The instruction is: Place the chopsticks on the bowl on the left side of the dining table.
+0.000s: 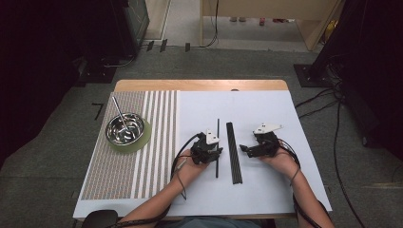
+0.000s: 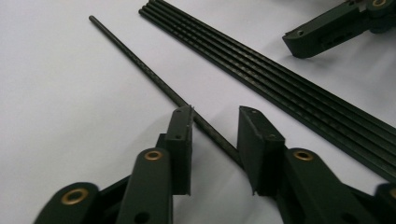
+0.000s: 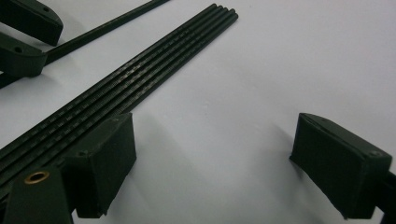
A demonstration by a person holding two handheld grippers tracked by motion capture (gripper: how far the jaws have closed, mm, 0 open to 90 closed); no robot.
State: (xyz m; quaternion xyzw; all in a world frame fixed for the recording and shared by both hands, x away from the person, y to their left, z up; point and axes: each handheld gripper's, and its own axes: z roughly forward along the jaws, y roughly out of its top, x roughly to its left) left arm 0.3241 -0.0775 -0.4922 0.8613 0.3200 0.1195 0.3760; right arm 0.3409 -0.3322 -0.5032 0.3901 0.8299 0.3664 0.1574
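Straddling a single black rod (image 2: pixel 154 79), the left gripper (image 2: pixel 215 135) is held spread, not pinching. The right gripper (image 3: pixel 212 163) is held wide apart beside the bundle of rods (image 3: pixel 140 84).

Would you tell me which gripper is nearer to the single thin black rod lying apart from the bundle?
Left. The left gripper straddles the single rod, jaws open on either side. The right gripper sits beyond the rod bundle, open.

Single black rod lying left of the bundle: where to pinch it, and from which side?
Grip the single rod on its bare shaft, coming straight down from above with one jaw on each side. It lies flat and thin on the white sheet, apart from the rod bundle, so there looks to be room for both jaws. The left gripper already straddles it, jaws open.
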